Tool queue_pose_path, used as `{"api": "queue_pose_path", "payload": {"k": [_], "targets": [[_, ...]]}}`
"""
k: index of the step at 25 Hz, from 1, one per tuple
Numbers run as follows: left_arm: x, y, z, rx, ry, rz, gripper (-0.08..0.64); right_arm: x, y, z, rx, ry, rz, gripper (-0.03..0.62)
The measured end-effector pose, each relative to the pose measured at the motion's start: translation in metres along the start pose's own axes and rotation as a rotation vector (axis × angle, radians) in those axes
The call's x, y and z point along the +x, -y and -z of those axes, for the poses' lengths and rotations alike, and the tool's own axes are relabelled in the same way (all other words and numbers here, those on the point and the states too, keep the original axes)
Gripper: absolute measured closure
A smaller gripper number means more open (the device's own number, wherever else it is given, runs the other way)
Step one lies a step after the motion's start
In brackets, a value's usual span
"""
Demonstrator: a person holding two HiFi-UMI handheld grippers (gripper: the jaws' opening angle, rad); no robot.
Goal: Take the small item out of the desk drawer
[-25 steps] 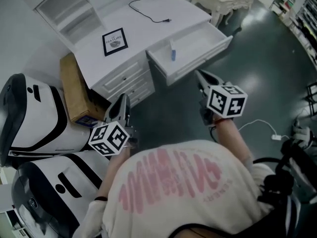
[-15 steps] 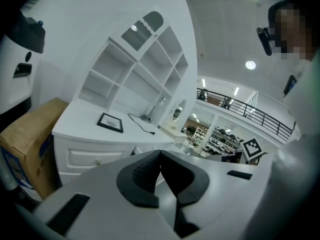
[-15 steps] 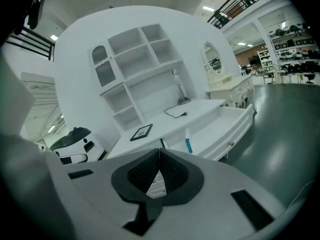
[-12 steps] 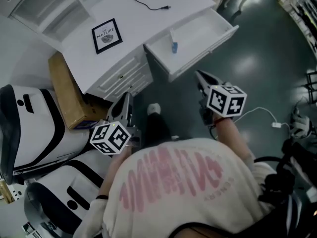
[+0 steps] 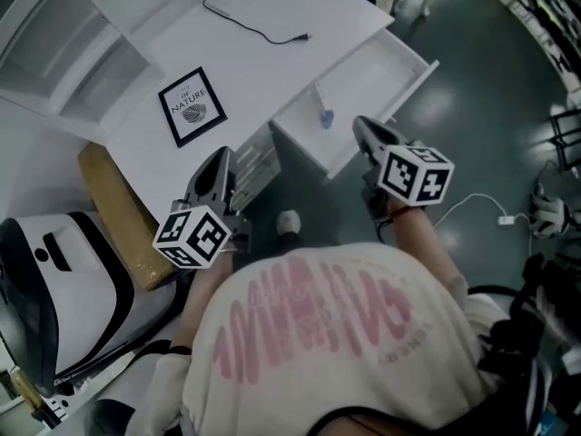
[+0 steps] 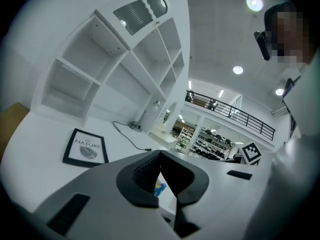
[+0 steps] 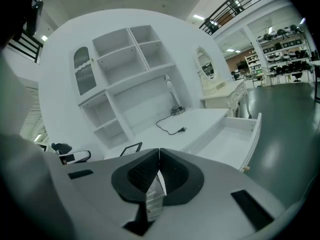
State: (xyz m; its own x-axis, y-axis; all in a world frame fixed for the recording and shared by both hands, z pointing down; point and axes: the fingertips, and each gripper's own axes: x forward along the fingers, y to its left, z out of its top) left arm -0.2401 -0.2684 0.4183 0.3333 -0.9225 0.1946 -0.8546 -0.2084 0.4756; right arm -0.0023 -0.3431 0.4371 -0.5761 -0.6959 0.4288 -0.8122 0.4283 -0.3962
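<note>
**Tongs both shut and empty; drawer open, item not yet picked**

Left tongs [image 5: 221, 155]: tips pressed together, nothing clamped. They sit lower left of centre in the head view, nr the tabletop's front edge. Right tongs [image 5: 361, 125]: also closed tip to tip, nothing gripped as far as I can tell. A pale shape shows thru the slit behind the tips in the right gripper view, can't say what it is. These tips are just beside the drawer's front lip.

Progress: drawer [image 5: 377, 80] is already pulled out, upper centre-right of the head view, so the opening step looks done. Small item [image 5: 325, 116] is inside it. It's blue w/ a pale bit on top, at the drawer's left end in the frame, apart from both tongs. Same blue bit peeks thru the gap below the left tongs' tips in the left gripper view. Left to do, imo: open one pair of tongs, reach in, close on the item, lift it clear. Right pair is nearer, so prob that one.

Containers:
- Drawer holds only the item as far as seen; rest of its floor is bare white.
- Lower drawers [image 5: 259, 166] under the tabletop [image 5: 272, 62] are shut, contents hidden.
- Shelf unit [image 7: 125, 69] at the back has open cubbies w/ nothing visible in them. One has a slatted door, inside not seen.
- Cardboard box [image 5: 113, 207] at left beside the desk: contents unknown.
- On the tabletop are a framed print [image 5: 192, 107] and a loose cable [image 5: 300, 37], neither part of the job.
</note>
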Motion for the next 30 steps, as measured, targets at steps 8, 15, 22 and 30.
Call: {"api": "queue_pose_path", "payload": {"k": [8,15,22,30], "targets": [[0.045,-0.047,-0.057,0.044,-0.01,0.022,0.531,0.044,-0.004,-0.053,-0.009,0.078,0.057,0.574],[0.064,-0.073,-0.068,0.04,-0.019,0.025,0.531,0.078,0.017,-0.048,0.015,0.031,0.112,0.574],[0.081,-0.101,-0.066,0.017,-0.055,-0.009,0.531,0.125,0.053,-0.012,0.014,-0.135,0.154,0.574],[0.061,-0.129,-0.068,-0.013,-0.053,-0.076,0.531,0.147,0.071,0.044,0.025,-0.351,0.182,0.572]]}}
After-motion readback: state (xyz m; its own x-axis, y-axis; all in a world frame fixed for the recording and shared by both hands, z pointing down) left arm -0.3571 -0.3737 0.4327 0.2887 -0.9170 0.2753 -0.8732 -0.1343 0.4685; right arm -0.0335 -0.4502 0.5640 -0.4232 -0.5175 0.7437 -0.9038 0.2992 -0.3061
